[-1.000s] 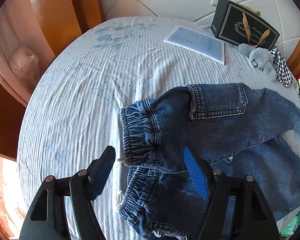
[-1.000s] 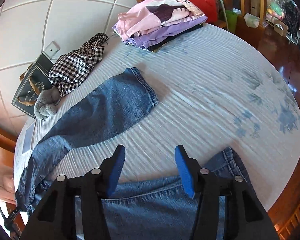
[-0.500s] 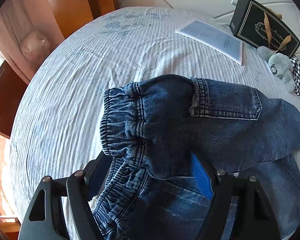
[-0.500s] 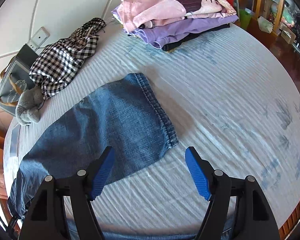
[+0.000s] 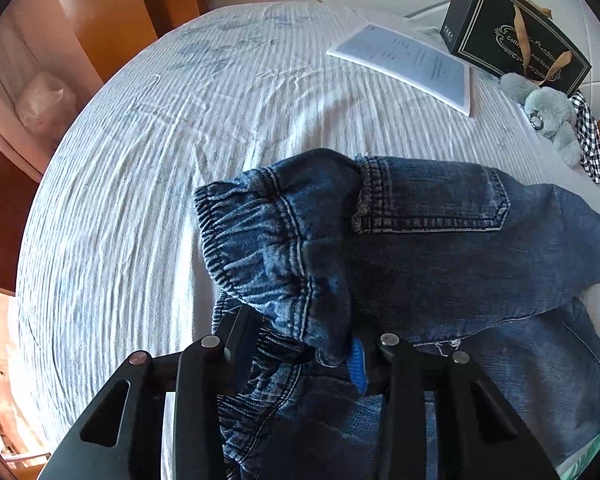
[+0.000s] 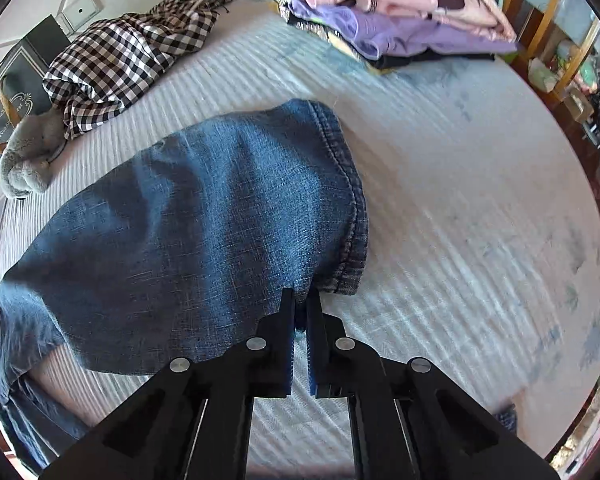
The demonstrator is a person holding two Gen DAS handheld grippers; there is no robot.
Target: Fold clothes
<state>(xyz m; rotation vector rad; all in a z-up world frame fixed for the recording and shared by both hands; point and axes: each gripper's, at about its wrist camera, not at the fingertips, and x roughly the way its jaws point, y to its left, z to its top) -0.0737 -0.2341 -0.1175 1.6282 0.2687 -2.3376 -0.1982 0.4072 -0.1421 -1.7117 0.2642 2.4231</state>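
Observation:
Dark blue jeans lie on a white striped bed. In the left wrist view their elastic waistband point(image 5: 268, 248) and back pocket fill the middle. My left gripper point(image 5: 300, 348) is closed around a bunch of the waistband; the denim hides most of the blue pads. In the right wrist view one jeans leg point(image 6: 204, 216) stretches away to the left, its hem at the right. My right gripper point(image 6: 301, 312) is shut on the near corner of that leg hem.
A black gift bag point(image 5: 516, 36), a paper sheet point(image 5: 404, 64) and a grey plush toy point(image 5: 552, 116) lie at the head of the bed. A checked garment point(image 6: 132, 56) and a folded stack of pink and purple clothes point(image 6: 396, 12) sit beyond the leg.
My left gripper moved forward over the waistband and closed on it. My right gripper moved up to the leg hem and shut on its corner.

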